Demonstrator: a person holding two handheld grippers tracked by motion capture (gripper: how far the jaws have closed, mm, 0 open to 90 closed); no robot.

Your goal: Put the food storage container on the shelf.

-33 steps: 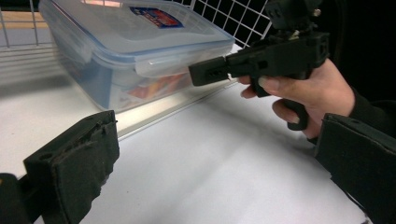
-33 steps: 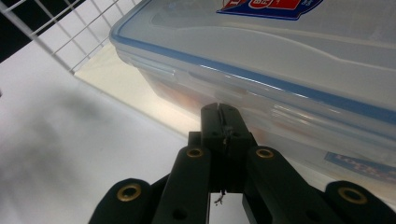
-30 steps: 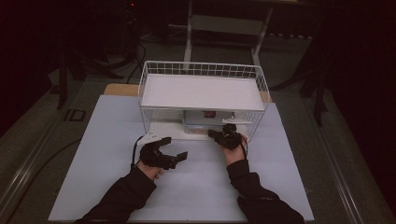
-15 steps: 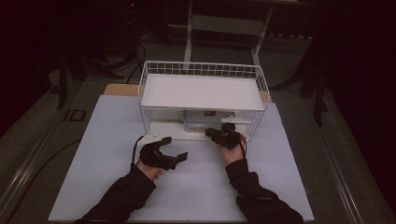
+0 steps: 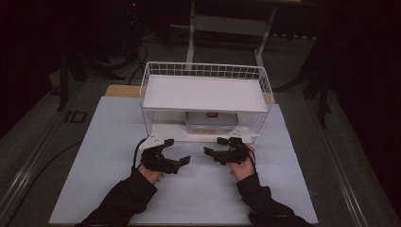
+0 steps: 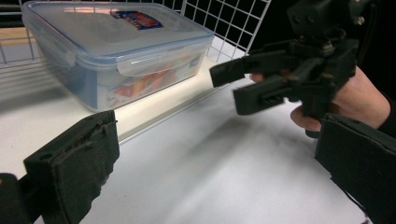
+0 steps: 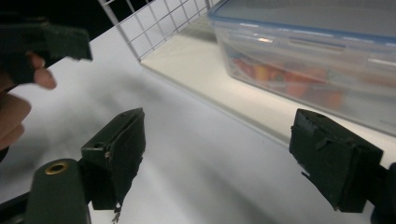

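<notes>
A clear plastic box with a blue-rimmed lid [image 5: 210,121] sits on the lower board of a white wire rack [image 5: 204,71], under its white top shelf. Orange and red contents show through the box wall [image 6: 116,51] [image 7: 317,60]. My left gripper [image 5: 177,151] is open just in front of the rack's left half, its jaws wide apart [image 6: 215,177]. My right gripper [image 5: 215,145] is open in front of the box and turned left, facing the left one [image 6: 236,86]. Its jaws [image 7: 224,158] hold nothing. The left gripper's jaw tip [image 7: 56,42] shows at that view's top left.
The rack stands at the far middle of a pale mat [image 5: 198,198] that covers the table. A wooden edge [image 5: 122,91] shows behind the mat. Dark floor, cables and stand legs [image 5: 191,28] lie beyond the table.
My right gripper has drawn back a little from the rack and turned left toward the left gripper. The left gripper has hardly moved.
</notes>
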